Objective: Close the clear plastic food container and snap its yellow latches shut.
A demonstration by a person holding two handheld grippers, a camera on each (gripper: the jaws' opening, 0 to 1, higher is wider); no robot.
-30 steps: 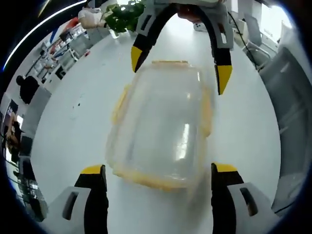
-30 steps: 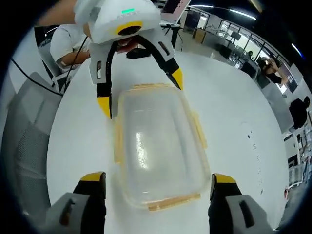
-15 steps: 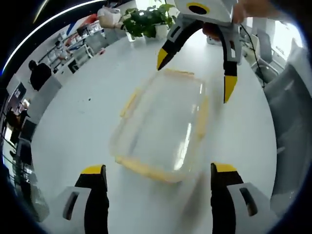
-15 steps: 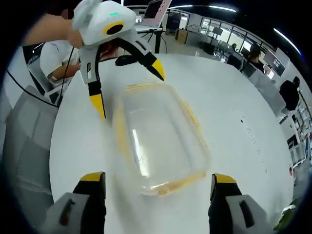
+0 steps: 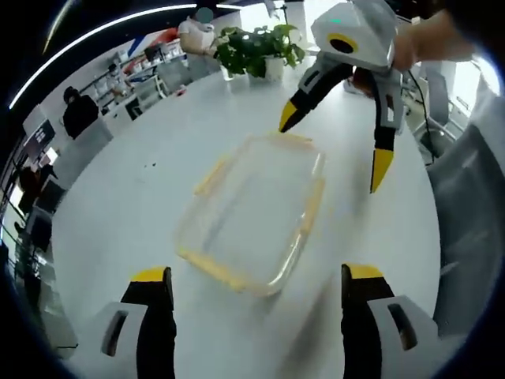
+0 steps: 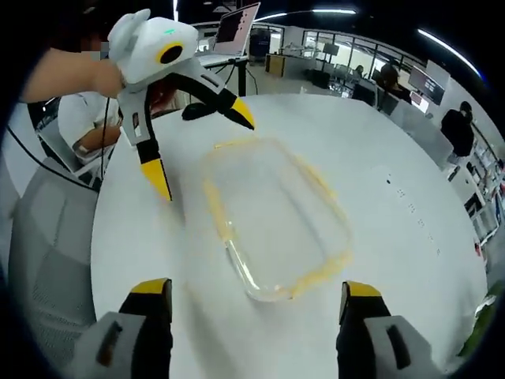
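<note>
The clear plastic container [image 5: 252,212] with yellow latches along its rim lies flat on the white table [image 5: 134,197], its lid resting on it. Blur hides whether the latches are snapped down. My left gripper [image 5: 254,275] is open and hangs above the container's near end, touching nothing. In the right gripper view the container [image 6: 276,209] sits in the middle, with my right gripper [image 6: 254,286] open above its near end. Each gripper faces the other across the container: the right gripper [image 5: 334,146] and the left gripper [image 6: 200,151] hover open beyond its far end.
A potted plant [image 5: 256,47] stands at the table's far edge. Grey chairs [image 5: 465,237] [image 6: 47,229] flank the table. A laptop [image 6: 237,24] sits on a stand behind, and a seated person [image 6: 79,118] is nearby. Office desks and people fill the background.
Both grippers have pulled up and back from the container, so it looks smaller in both views. It stays on the table and both jaws stay open.
</note>
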